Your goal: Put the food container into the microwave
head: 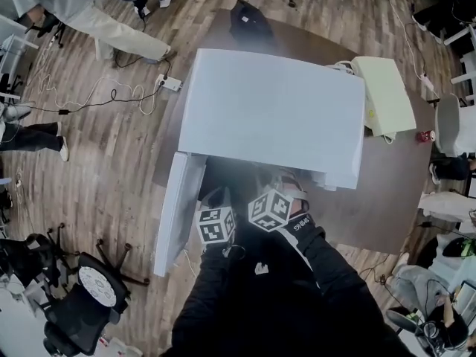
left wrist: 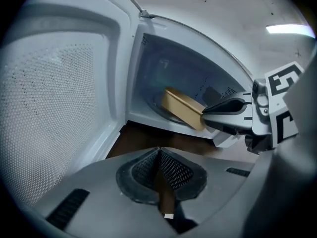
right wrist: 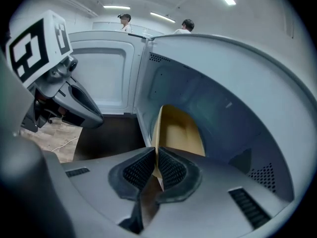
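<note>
A white microwave stands on the dark table with its door swung open to the left. In the cavity, over the turntable, is the tan food container, tilted. My right gripper is shut on the near rim of the container; the left gripper view shows its tip at the container's end. My left gripper is shut with nothing in it, in front of the cavity mouth beside the door. In the head view only the marker cubes show.
A pale beige box lies on the table right of the microwave, and a black bag at the far edge. Office chairs, floor cables and people stand around the table.
</note>
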A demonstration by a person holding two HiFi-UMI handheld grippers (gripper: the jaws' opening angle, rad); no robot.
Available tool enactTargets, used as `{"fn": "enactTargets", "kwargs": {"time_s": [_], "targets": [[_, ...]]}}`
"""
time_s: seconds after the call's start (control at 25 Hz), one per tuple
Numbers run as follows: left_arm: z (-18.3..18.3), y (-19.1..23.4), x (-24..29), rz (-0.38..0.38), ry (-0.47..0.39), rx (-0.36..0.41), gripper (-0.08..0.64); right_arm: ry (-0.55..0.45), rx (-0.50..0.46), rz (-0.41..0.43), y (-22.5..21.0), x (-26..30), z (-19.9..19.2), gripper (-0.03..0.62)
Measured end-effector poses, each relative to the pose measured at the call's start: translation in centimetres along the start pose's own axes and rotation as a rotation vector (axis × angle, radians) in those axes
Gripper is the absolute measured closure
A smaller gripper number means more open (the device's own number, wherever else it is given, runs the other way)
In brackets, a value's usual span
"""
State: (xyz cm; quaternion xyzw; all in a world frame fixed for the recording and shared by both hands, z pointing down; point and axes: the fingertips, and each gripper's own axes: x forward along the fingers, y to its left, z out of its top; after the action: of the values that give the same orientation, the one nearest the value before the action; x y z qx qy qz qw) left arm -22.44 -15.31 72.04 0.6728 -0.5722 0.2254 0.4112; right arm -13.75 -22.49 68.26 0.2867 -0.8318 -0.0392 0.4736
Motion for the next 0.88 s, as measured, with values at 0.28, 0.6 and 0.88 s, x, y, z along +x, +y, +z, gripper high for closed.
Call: {"fn": "enactTargets", "kwargs": {"time_s": [0.28, 0.6, 0.88], "targets": [[0.3, 1.3, 1.2, -0.009, 0.029, -0.001, 0.526, 0.016, -0.010, -0.026, -1.4, 2.2, 0.7, 0.554], [1.0, 1.0, 1.9, -0.036, 0.041, 0.034, 0.526, -0.014, 0.041, -0.005, -1.6, 2.3, 1.2, 0.498], [0.8, -0.9, 0.8, -0.065, 0.030, 0.074, 0.526, -0.077, 0.158, -0.005, -0.6, -1.9, 1.0, 0.489]]}}
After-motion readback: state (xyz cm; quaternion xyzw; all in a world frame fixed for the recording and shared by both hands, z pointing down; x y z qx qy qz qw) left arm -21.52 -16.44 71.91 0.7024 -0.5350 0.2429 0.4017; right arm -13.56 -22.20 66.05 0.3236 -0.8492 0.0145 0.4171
